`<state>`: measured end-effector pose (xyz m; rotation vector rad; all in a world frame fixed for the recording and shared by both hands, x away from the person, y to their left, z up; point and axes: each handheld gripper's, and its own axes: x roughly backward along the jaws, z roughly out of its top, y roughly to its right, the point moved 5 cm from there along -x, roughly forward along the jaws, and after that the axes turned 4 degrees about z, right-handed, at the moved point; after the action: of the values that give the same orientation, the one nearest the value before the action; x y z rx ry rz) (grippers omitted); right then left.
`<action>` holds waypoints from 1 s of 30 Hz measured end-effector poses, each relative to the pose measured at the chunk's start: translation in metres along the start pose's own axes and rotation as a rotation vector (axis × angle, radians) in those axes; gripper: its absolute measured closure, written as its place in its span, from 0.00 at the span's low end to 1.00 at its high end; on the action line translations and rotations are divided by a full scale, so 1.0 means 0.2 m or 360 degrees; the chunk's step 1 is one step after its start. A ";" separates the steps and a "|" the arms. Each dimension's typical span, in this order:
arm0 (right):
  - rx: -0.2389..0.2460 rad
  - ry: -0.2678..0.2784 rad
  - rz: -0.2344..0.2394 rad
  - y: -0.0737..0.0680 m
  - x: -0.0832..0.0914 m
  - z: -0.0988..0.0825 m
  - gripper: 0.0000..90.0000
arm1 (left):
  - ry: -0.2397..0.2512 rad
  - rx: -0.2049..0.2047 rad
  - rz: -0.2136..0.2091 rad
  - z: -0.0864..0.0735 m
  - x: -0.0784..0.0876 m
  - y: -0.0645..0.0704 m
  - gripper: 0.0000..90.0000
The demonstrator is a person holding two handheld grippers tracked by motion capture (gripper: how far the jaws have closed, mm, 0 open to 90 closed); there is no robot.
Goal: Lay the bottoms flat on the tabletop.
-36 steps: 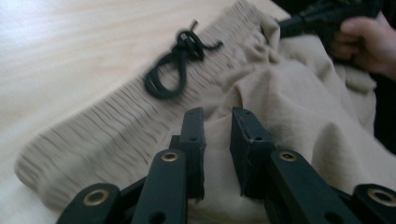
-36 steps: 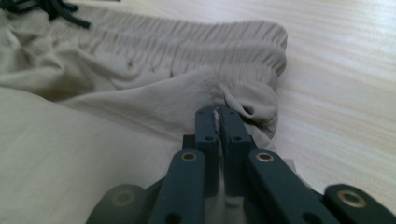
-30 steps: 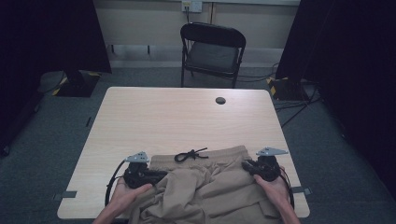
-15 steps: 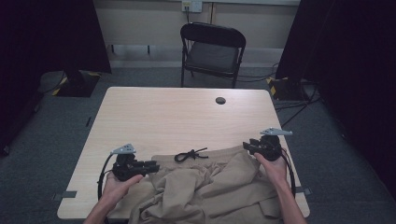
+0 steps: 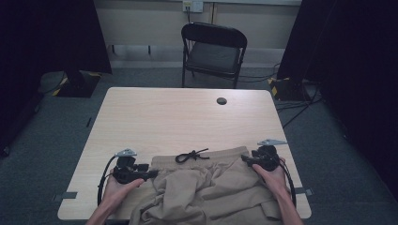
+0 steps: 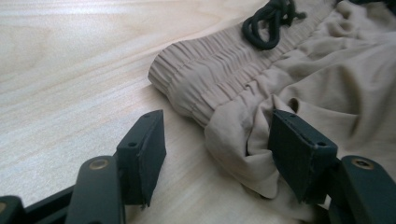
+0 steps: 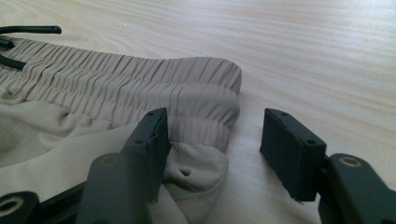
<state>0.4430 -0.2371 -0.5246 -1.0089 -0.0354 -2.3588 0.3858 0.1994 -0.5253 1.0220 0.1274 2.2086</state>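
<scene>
Wooden table (image 5: 187,122) under tan shorts (image 5: 206,187) crumpled along near edge, waistband away from person, black drawstring (image 5: 191,155) knotted at middle. Left gripper (image 5: 149,175) and right gripper (image 5: 245,159) both spread wide at waistband corners, clamping nothing.

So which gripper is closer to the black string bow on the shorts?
The left gripper, though not by much. It sits at the waistband's left corner, just below and left of the black drawstring bow. The right gripper is at the waistband's right corner, slightly farther along the khaki shorts.
</scene>
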 end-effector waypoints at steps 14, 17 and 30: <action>0.0029 0.0027 0.0000 -0.03 0.00 -0.01 0.67 | 0.0045 0.0047 -0.0010 0.04 -0.06 -0.01 0.47; 0.0029 0.0029 0.0018 -0.04 0.00 -0.02 0.76 | 0.0058 0.0011 0.0028 0.04 -0.06 -0.01 0.59; -0.0002 0.0167 0.0109 -0.07 0.06 0.05 0.94 | 0.0127 -0.0031 -0.0014 0.08 -0.03 0.00 0.90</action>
<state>0.4356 -0.2290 -0.5065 -0.8717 0.0396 -2.3454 0.3998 0.1933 -0.5179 0.9212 0.1456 2.2391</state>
